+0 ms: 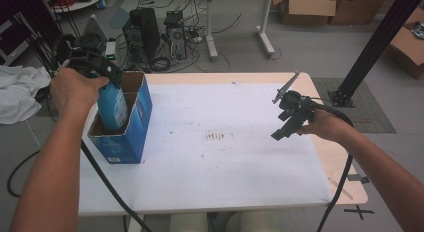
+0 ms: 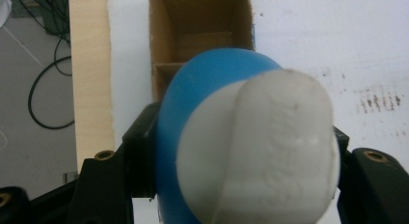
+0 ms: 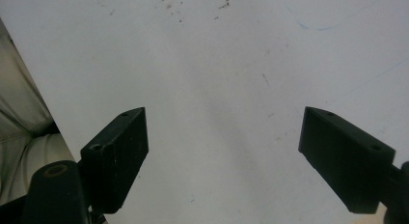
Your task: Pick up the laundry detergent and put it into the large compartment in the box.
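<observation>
A blue bottle (image 1: 113, 108) with a white cap (image 2: 270, 151) hangs upright, its lower half inside an open blue cardboard box (image 1: 131, 142) at the table's left edge. My left gripper (image 1: 106, 82) is shut on the bottle's upper part, with a black jaw on each side of the blue body (image 2: 193, 98). In the left gripper view the box's brown inside (image 2: 202, 26) lies just beyond the bottle. My right gripper (image 1: 281, 131) hovers open over the right side of the white table (image 1: 225, 167), with nothing between its jaws (image 3: 224, 125).
Faint brown stains (image 1: 215, 137) mark the table's middle. Computer towers (image 1: 145, 34) and cables stand on the floor behind, and a white cloth (image 1: 17, 92) lies at the left. A black frame post (image 1: 370, 47) rises at the right. Cardboard boxes (image 1: 307, 7) sit at the far back.
</observation>
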`<state>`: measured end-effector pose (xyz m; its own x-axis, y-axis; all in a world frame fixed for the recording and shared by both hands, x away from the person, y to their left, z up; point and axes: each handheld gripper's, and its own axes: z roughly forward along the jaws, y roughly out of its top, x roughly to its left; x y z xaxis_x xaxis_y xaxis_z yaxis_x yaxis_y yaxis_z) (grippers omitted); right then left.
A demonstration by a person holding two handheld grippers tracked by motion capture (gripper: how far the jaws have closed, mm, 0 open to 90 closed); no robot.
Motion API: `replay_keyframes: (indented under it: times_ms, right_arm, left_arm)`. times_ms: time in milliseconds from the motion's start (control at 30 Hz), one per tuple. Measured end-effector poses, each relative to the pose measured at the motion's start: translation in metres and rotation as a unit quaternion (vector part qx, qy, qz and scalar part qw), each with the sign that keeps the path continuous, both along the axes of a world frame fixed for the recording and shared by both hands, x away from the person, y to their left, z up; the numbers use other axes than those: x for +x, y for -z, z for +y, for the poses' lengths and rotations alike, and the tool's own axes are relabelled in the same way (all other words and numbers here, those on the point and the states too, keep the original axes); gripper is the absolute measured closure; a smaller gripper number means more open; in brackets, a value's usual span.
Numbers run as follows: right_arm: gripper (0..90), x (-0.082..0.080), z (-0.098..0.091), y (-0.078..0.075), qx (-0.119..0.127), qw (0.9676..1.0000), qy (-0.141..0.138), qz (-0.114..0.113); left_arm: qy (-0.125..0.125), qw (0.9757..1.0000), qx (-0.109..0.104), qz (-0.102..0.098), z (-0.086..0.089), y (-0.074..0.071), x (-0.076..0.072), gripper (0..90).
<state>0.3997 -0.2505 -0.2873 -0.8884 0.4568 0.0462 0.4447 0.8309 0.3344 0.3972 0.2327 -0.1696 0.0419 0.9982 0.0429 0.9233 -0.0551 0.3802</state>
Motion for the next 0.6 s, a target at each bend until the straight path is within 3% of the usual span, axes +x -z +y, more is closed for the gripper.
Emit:
replay_keyframes:
  times_ms: [600]
  right_arm:
    - [17.7,0.0,-0.007,0.005,-0.003,1.0,0.009,0.002]
  left_arm:
    - [0.002,0.9999,-0.008,0.01,0.008,0.066,0.007,38.0]
